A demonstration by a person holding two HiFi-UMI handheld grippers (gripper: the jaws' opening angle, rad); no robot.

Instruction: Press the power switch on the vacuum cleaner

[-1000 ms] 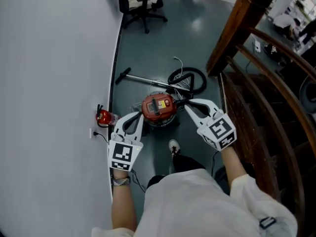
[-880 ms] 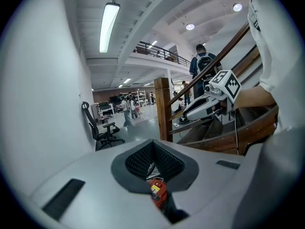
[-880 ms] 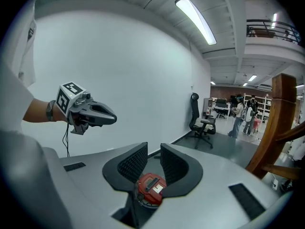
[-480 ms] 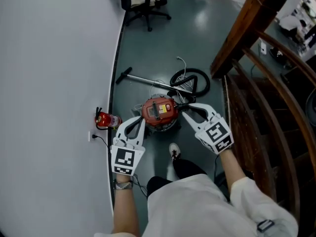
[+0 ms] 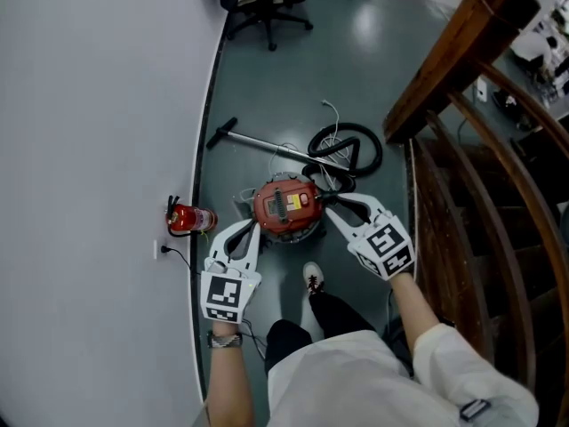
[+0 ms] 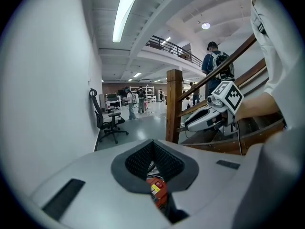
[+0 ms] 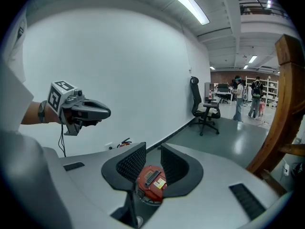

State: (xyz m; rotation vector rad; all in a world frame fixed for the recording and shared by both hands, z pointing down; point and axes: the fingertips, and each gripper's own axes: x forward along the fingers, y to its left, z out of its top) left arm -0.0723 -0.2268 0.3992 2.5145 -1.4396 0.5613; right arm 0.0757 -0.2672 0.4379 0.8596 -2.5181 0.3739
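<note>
Floor (image 5: 267, 87) by the wall (image 5: 89, 149): vacuum cleaner (image 5: 286, 207); my right gripper (image 5: 333, 205) — jaws just opened, empty — may straddle its power switch, pressing nothing.

No text, brand or number can be read. The vacuum cleaner (image 5: 286, 207) carries a yellow label (image 7: 160, 183) on its red top; its print is too small to read. The left marker cube (image 5: 222, 296) on my left gripper (image 5: 249, 227) and the right marker cube (image 5: 387, 247) on my right gripper (image 5: 332, 203) show only black-and-white square patterns, no letters or numbers.
</note>
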